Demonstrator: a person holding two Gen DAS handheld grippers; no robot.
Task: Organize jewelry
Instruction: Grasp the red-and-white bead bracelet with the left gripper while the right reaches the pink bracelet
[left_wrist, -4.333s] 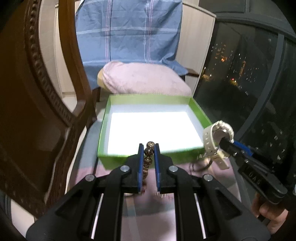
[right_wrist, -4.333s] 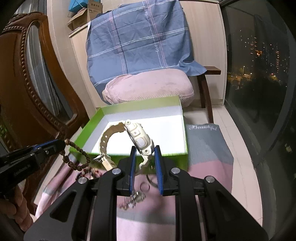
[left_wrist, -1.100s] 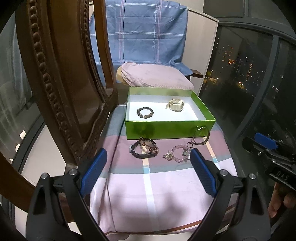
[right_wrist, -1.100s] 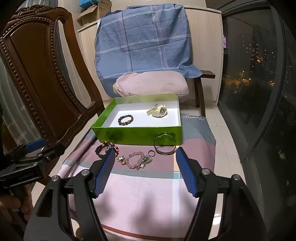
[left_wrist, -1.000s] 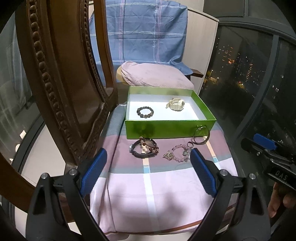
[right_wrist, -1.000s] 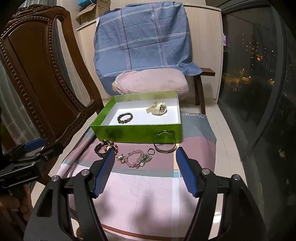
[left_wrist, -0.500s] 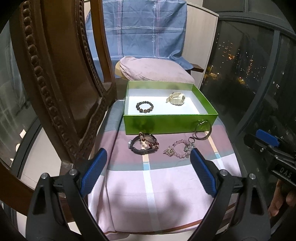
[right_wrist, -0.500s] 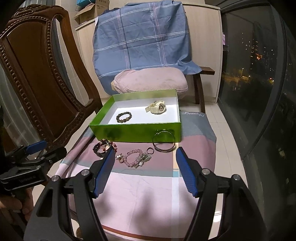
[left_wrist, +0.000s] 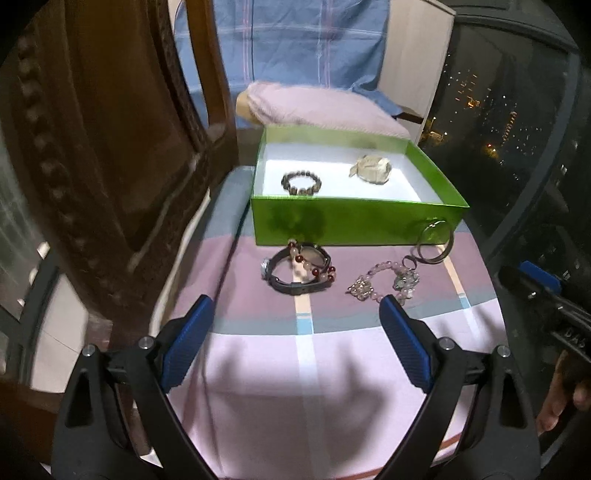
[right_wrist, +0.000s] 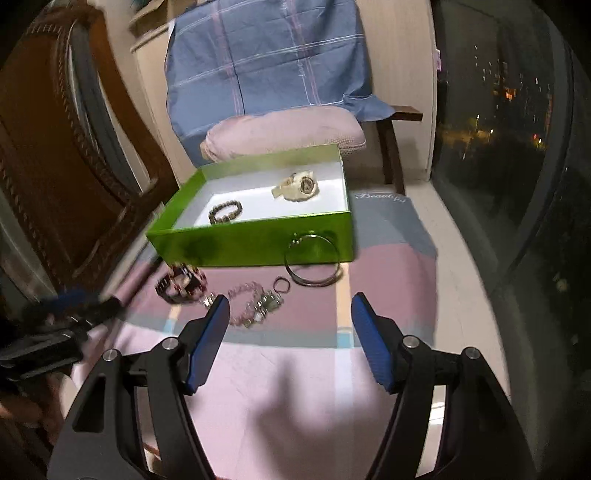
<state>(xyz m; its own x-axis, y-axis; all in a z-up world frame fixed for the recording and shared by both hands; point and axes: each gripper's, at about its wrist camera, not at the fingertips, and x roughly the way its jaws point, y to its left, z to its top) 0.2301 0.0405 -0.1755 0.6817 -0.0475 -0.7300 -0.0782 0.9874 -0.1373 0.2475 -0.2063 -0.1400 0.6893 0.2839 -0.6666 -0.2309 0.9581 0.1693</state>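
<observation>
A green box (left_wrist: 354, 225) (right_wrist: 251, 243) with a white floor holds a dark bead bracelet (left_wrist: 301, 183) (right_wrist: 225, 211) and a cream watch (left_wrist: 372, 169) (right_wrist: 297, 185). In front of it on the striped cloth lie a dark watch with a red bead bracelet (left_wrist: 299, 269) (right_wrist: 181, 284), a pink bead bracelet with charms (left_wrist: 386, 280) (right_wrist: 255, 302), a small ring (right_wrist: 281, 284) and a metal bangle (left_wrist: 434, 242) (right_wrist: 313, 260) leaning on the box. My left gripper (left_wrist: 295, 314) stands open and empty short of the jewelry. My right gripper (right_wrist: 290, 312) is open and empty too, near the pink bracelet.
A carved wooden chair back (left_wrist: 110, 147) (right_wrist: 48, 155) rises close on the left. Behind the box sit a pink cushion (right_wrist: 284, 134) and a blue checked cloth (right_wrist: 266, 55). A dark window (right_wrist: 517, 147) runs along the right. The cloth-covered surface (left_wrist: 314, 387) ends near both grippers.
Both grippers have come down and forward toward the loose jewelry, which now looks larger and nearer. Their jaws stay as wide as before. Earlier, the bead bracelet and cream watch were set in the box.
</observation>
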